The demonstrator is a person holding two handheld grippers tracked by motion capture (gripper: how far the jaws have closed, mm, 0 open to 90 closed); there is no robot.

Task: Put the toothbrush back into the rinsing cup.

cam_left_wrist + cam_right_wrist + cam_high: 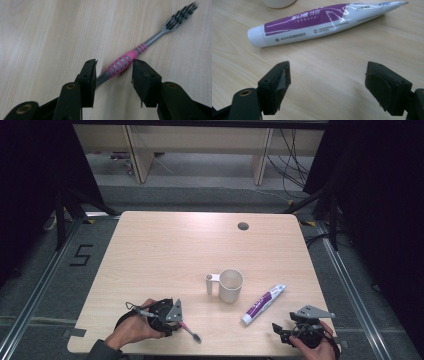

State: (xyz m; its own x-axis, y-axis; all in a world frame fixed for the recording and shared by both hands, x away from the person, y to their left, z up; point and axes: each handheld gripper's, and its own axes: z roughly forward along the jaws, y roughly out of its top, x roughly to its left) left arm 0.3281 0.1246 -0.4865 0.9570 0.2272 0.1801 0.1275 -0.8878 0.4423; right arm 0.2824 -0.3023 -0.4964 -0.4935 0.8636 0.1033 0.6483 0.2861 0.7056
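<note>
Tabletop, left gripper straddling toothbrush

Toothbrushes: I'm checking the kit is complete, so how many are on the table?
1. The grey and pink plastic toothbrush lies near the wooden table's front edge, between the open jaws of the left claw, bristles pointing away.

Toothpaste tube lies beyond the spread jaws.
</note>
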